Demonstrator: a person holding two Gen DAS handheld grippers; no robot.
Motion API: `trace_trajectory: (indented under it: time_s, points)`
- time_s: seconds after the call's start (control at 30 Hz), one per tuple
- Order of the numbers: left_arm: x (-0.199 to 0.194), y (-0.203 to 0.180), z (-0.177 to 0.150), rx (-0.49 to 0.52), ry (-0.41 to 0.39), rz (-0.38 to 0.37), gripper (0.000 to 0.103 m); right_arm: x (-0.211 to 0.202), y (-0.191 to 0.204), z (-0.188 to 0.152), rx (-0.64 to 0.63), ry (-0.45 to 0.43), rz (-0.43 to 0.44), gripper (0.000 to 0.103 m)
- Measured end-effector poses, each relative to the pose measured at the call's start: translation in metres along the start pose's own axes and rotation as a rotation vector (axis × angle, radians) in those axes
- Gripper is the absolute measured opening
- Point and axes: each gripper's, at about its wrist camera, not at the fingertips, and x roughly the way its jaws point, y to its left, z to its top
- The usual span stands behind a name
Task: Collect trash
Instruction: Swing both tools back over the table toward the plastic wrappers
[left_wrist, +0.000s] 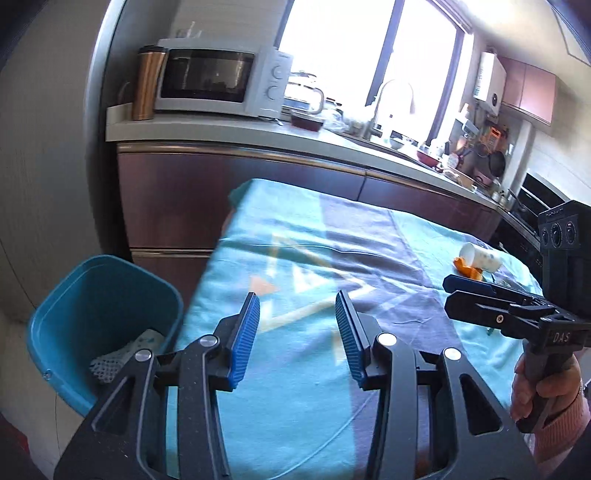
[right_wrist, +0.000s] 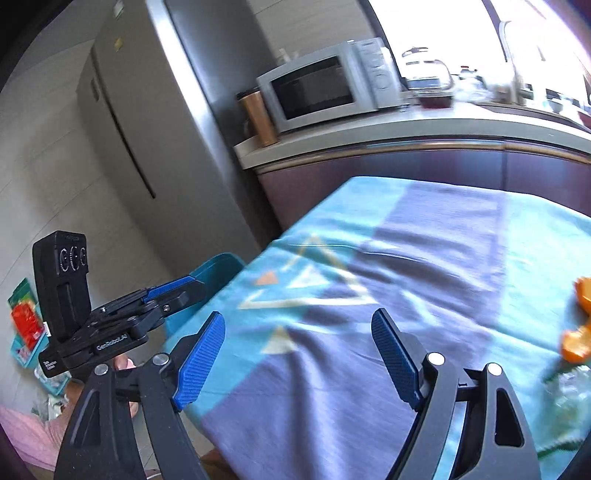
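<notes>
Both claws are seen spread with nothing between the pads: the left gripper (left_wrist: 297, 334) over the cloth beside the bin (left_wrist: 110, 295), the right gripper (right_wrist: 299, 358) over mid-table. A drop-off appears done, since crumpled stuff, probably trash, lies in the bin. Next, the cup (left_wrist: 480, 256) and peel (left_wrist: 467, 269) at the far end must be reached and pinched.
</notes>
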Motion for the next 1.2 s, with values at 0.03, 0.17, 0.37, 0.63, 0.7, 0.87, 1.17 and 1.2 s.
trace_trajectory:
  time_s: [0.03, 0.17, 0.37, 0.63, 0.7, 0.87, 1.17, 1.2]
  points:
    - [0.005, -0.012, 0.0, 0.016, 0.007, -0.019, 0.042, -0.007, -0.007, -0.003, 0.017, -0.009, -0.017, 0.079]
    - [0.024, -0.057, -0.003, 0.076, 0.043, -0.093, 0.042, -0.036, -0.044, -0.01, 0.078, -0.049, -0.097, 0.079]
    - [0.053, -0.127, -0.01, 0.179, 0.118, -0.214, 0.042, -0.08, -0.1, -0.018, 0.16, -0.115, -0.239, 0.079]
    - [0.084, -0.204, -0.015, 0.296, 0.178, -0.32, 0.045, -0.128, -0.162, -0.024, 0.242, -0.206, -0.386, 0.079]
    - [0.091, -0.216, -0.014, 0.307, 0.192, -0.339, 0.046, -0.139, -0.174, -0.027, 0.265, -0.221, -0.414, 0.079]
    - [0.11, -0.241, -0.016, 0.324, 0.237, -0.379, 0.051, -0.16, -0.206, -0.041, 0.329, -0.238, -0.48, 0.079]
    - [0.14, -0.264, -0.025, 0.324, 0.331, -0.396, 0.055, -0.17, -0.261, -0.063, 0.465, -0.215, -0.502, 0.079]
    - [0.144, -0.266, -0.025, 0.317, 0.342, -0.4, 0.055, -0.168, -0.266, -0.064, 0.474, -0.208, -0.502, 0.079]
